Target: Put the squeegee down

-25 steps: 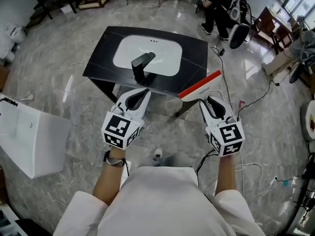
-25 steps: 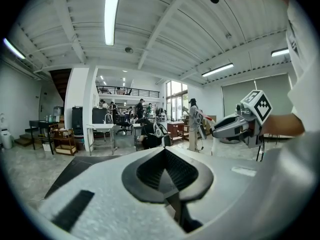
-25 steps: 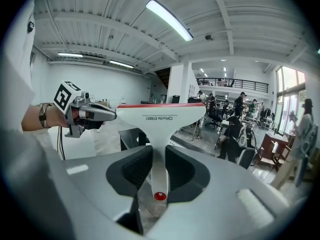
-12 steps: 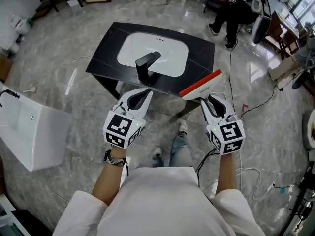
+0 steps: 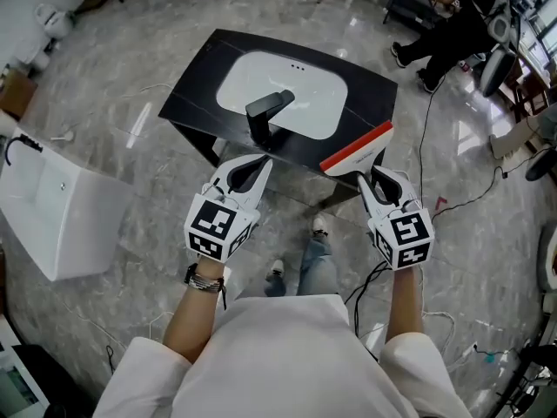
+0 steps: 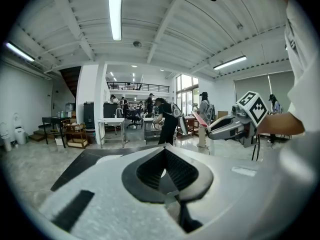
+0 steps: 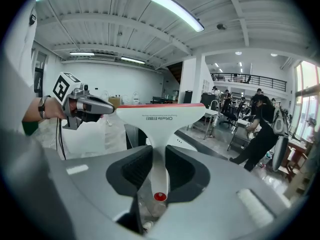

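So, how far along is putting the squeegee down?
Nothing done yet. In hand: the right gripper clamps the squeegee by its handle, blade raised near the black sink counter's corner; the left gripper holds nothing. Left: lower it onto a surface and release.

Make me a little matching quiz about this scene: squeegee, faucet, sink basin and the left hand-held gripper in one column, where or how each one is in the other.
Things
1. squeegee
2. faucet
3. basin
4. left hand-held gripper

Place or state
A. black, standing at the basin's edge
B. nothing between its jaws
C. handle clamped in the right hand-held gripper
D. white, set into the dark countertop

Pairs: 1-C, 2-A, 3-D, 4-B
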Action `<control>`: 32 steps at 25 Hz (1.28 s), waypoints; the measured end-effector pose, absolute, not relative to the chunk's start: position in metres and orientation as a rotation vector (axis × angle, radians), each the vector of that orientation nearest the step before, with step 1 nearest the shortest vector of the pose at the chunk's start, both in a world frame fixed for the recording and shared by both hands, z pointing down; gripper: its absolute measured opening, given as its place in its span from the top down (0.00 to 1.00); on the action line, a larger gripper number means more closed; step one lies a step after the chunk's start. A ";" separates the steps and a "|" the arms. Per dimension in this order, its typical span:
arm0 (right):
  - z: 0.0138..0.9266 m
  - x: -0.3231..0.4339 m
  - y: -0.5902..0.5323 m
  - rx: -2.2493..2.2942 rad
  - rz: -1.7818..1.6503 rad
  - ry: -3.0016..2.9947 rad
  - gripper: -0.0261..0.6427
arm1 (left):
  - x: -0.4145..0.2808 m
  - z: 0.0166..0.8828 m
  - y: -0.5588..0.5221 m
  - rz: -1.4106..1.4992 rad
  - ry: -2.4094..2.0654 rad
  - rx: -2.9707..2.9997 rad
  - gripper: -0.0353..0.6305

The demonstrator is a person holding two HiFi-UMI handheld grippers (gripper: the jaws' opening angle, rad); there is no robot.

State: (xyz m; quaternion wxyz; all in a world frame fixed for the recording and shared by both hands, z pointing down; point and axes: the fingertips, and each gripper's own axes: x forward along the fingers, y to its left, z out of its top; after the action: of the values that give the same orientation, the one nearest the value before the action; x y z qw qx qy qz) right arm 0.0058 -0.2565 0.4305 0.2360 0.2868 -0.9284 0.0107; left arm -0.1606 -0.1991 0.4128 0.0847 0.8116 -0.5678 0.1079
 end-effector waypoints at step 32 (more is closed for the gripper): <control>0.539 -0.002 -0.368 0.489 0.032 -2.439 0.83 | -0.156 0.479 -0.299 0.398 -1.744 2.217 0.94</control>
State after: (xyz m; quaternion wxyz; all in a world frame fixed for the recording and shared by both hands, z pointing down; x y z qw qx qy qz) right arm -0.0020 -0.3679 0.5393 0.3210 0.1862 -0.9285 0.0123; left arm -0.1560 -0.2990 0.4789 0.1461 0.7699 -0.6056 0.1383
